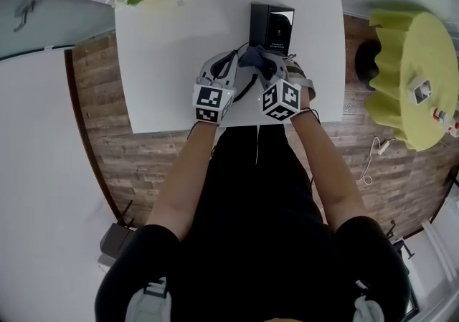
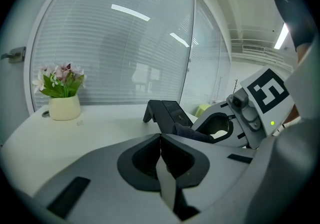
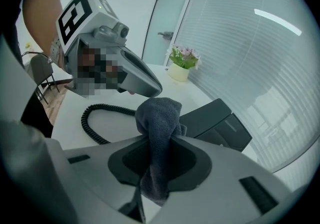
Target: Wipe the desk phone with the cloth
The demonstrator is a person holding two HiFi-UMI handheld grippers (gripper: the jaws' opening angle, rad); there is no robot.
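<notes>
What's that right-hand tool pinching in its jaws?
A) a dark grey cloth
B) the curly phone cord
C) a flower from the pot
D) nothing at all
A: in the right gripper view, the right gripper has its jaws closed on a dark grey cloth, which bunches up above them and hangs down below them.

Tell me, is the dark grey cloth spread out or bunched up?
Bunched: the dark grey cloth is a crumpled wad pinched in the right gripper.
</notes>
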